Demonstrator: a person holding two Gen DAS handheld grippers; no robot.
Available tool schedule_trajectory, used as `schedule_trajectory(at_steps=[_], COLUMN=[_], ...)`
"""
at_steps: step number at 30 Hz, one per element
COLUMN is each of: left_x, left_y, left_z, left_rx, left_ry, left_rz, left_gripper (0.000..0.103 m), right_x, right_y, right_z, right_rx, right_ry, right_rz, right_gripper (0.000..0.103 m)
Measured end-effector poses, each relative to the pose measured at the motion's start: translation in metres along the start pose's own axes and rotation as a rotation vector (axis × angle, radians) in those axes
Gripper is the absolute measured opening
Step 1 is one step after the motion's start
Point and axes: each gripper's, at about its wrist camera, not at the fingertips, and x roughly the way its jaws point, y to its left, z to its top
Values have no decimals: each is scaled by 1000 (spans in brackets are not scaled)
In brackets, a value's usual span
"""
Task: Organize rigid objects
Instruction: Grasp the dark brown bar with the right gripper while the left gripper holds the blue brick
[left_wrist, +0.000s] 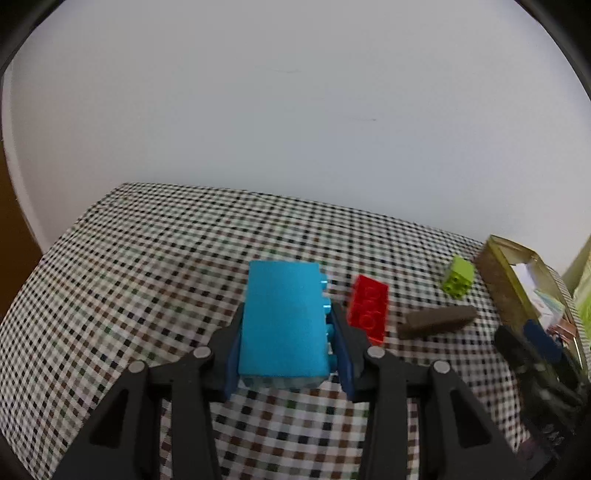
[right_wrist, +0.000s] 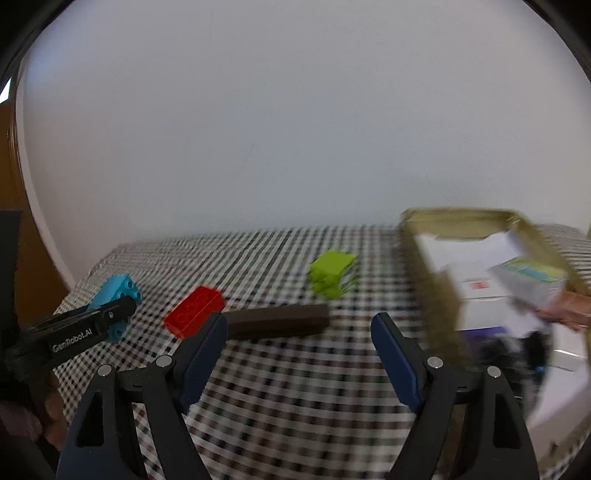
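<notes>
Blue studded plastic brick (left_wrist: 282, 321) clamped in left jaws, right jaws apart over checked cloth (right_wrist: 295, 369)

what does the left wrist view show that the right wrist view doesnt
Only the left wrist view shows the left gripper from behind, its pads shut on the sides of the blue brick. Only the right wrist view shows the right gripper open and empty, and a hand by the box. Both share the red brick, brown block, green brick, gold box and checked tablecloth.
</notes>
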Motion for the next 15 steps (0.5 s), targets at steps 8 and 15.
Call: schedule_trajectory(at_steps=[8, 15], left_x=[11, 14], left_y=[-5, -5], left_z=[0, -2], left_rx=[-21, -36], left_ry=[1, 20], left_rz=[0, -3], left_gripper=[41, 41], right_x=[57, 90], right_y=[17, 25], right_z=[9, 14], right_rx=[-58, -86], right_ry=[187, 286], right_rz=[7, 33], right_gripper=[82, 85])
